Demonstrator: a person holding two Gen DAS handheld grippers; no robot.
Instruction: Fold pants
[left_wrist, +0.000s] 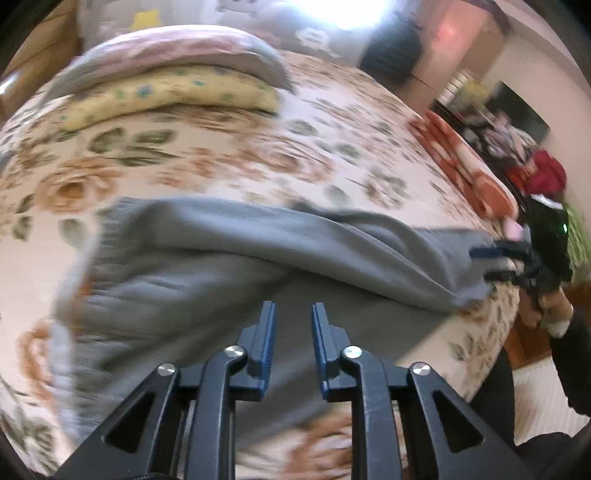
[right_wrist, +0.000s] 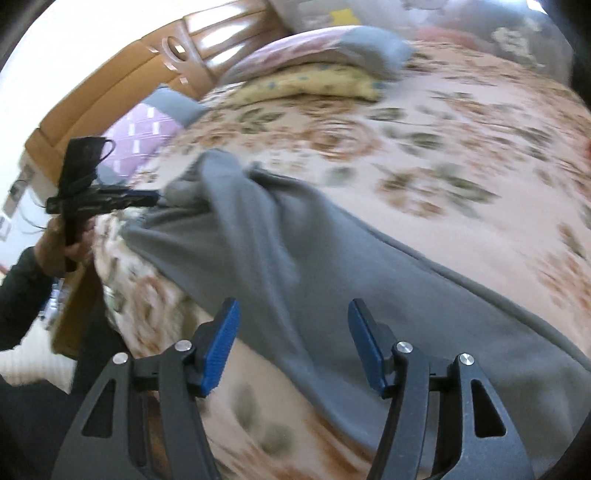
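The pants (left_wrist: 229, 266) are plain grey. The bedspread (left_wrist: 258, 155) is cream with orange roses and green leaves. On it lie a yellow pillow (left_wrist: 173, 94) with blue-green dots and a pink and grey one (left_wrist: 177, 50). Both grippers (left_wrist: 293, 332) (right_wrist: 293, 339) are black with blue pads. The headboard (right_wrist: 122, 74) is light brown wood.

I'm standing in a home bedroom: a bed (left_wrist: 229, 147) under a floral sheet, stacked pillows (right_wrist: 314, 62) and a wooden headboard (right_wrist: 122, 77).
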